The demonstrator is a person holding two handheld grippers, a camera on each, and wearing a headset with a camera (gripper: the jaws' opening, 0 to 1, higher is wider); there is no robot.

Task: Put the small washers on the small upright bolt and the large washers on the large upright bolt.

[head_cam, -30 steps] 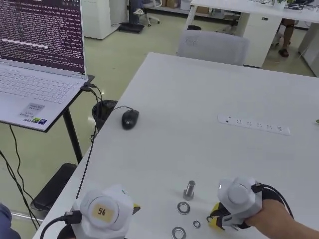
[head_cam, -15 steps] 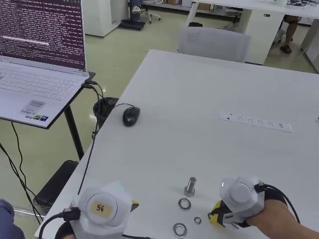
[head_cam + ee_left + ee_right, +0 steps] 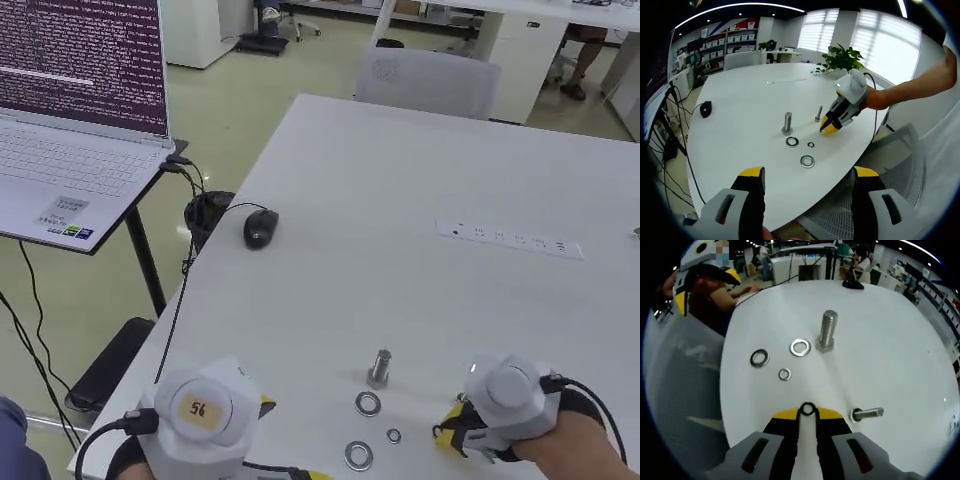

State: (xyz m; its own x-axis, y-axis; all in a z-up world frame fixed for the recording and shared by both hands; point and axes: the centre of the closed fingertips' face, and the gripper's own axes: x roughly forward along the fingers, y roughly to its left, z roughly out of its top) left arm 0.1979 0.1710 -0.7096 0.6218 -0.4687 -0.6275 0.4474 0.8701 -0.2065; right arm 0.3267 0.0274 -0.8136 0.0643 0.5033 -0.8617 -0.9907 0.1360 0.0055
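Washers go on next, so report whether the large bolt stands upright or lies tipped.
Upright. The large bolt stands on its head on the white table, shank pointing up, in all three views.

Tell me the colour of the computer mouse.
Black; the mouse shows best in the head view.

Bright, even indoor light; tall slatted windows (image 3: 875, 37) glare white. On the matte white tabletop (image 3: 400, 200), the large upright steel bolt (image 3: 828, 329) casts a faint shadow. Both gripper views bend at the edges and look slightly soft.
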